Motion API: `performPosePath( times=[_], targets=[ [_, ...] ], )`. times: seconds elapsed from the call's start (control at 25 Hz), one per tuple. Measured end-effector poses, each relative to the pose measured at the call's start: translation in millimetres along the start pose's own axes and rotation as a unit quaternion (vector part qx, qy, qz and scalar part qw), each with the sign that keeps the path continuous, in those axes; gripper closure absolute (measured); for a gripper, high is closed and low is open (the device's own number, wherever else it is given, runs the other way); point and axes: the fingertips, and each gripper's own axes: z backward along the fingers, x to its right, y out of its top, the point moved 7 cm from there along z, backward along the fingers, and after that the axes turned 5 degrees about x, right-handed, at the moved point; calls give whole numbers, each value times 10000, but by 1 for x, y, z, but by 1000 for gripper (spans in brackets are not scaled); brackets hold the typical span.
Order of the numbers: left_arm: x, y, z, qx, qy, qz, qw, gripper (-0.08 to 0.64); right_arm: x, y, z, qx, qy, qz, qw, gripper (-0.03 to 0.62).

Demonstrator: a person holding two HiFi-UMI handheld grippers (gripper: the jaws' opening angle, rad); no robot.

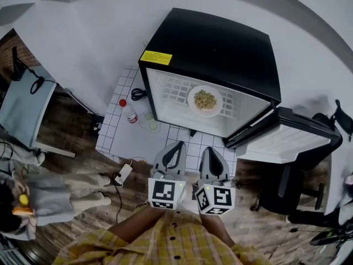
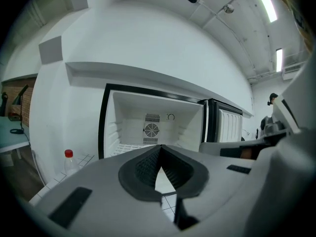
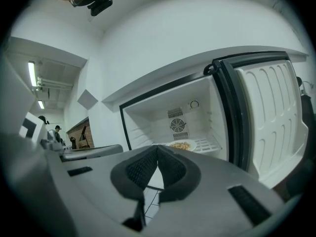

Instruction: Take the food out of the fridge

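Left claw [image 1: 177, 146]: jaws together, pads meeting at tips, nothing held. Right claw [image 1: 209, 150]: same, jaws pressed together, empty. Both side by side, pointing at open black mini fridge [image 1: 220, 43]. Plate of food [image 1: 204, 100] ahead of both claws, on wire shelf [image 1: 171, 90] inside fridge, well apart from tips; slightly right of right claw's line. Fridge door [image 1: 287, 142] swung open, right of right claw. Red-capped bottle [image 1: 128, 111] on tiled floor, ahead-left of left claw, beside fridge.

Wire shelf [image 1: 172, 90] held plate of food [image 1: 204, 100]; white tiled panel [image 1: 112, 130] carried fridge [image 1: 215, 48], red-capped bottle [image 1: 128, 112].
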Motion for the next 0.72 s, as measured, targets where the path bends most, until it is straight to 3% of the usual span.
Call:
performPosePath(
  times=[0.12, 0.32, 0.48, 0.56, 0.72],
  targets=[
    [-6, 0, -5, -3, -85, -25, 10000, 554, 0, 1, -9, 35, -89, -62, 9999, 586],
    [-15, 2, -11, 10, -223, -63, 9997, 554, 8, -7, -33, 201, -14, -683, 9975, 584],
    [-20, 1, -16, -3, -298, -65, 9995, 554, 15, -16, -50, 300, 80, -1549, 9874, 572],
    [-22, 3, -20, 15, -324, -97, 9994, 554, 22, -23, -60, 328, 194, -2290, 9727, 514],
    [-26, 4, -26, 22, -363, -119, 9993, 554, 35, -44, -79, 484, 430, -4077, 9108, 453]
  ],
)
